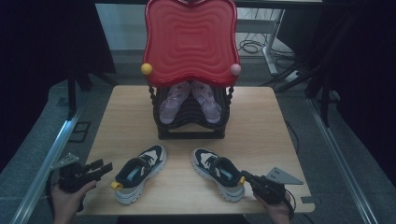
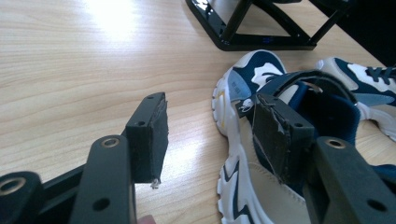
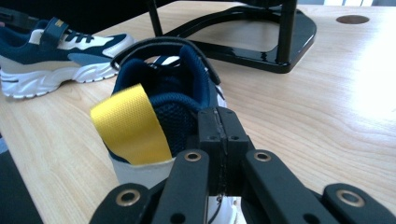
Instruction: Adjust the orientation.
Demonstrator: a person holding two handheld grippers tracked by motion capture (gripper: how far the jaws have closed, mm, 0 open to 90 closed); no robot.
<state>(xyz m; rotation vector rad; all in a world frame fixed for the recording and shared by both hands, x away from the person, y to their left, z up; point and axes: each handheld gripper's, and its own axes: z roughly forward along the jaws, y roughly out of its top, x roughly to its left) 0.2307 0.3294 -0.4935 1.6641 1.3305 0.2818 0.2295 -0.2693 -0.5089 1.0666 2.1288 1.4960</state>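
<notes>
Two navy-and-white sneakers lie on the wooden table point(image 1: 261, 121). My left gripper point(image 1: 105, 166) stands open at the front left, just left of the left sneaker point(image 1: 140, 171). In the left gripper view its jaws point(image 2: 209, 100) are wide apart: one is over bare wood, the other is in front of that sneaker's point(image 2: 254, 70) heel collar. My right gripper point(image 1: 244, 176) is shut at the heel of the right sneaker point(image 1: 217, 171). In the right gripper view its pads point(image 3: 218, 114) are pressed together beside the yellow heel tab point(image 3: 130, 126), with nothing seen between them.
A black shoe rack point(image 1: 191, 133) with a red wavy top point(image 1: 190, 42) stands at the table's back middle and holds a pair of pink shoes point(image 1: 175, 100). Its base point(image 3: 261, 51) lies just beyond the sneakers. Dark floor surrounds the table.
</notes>
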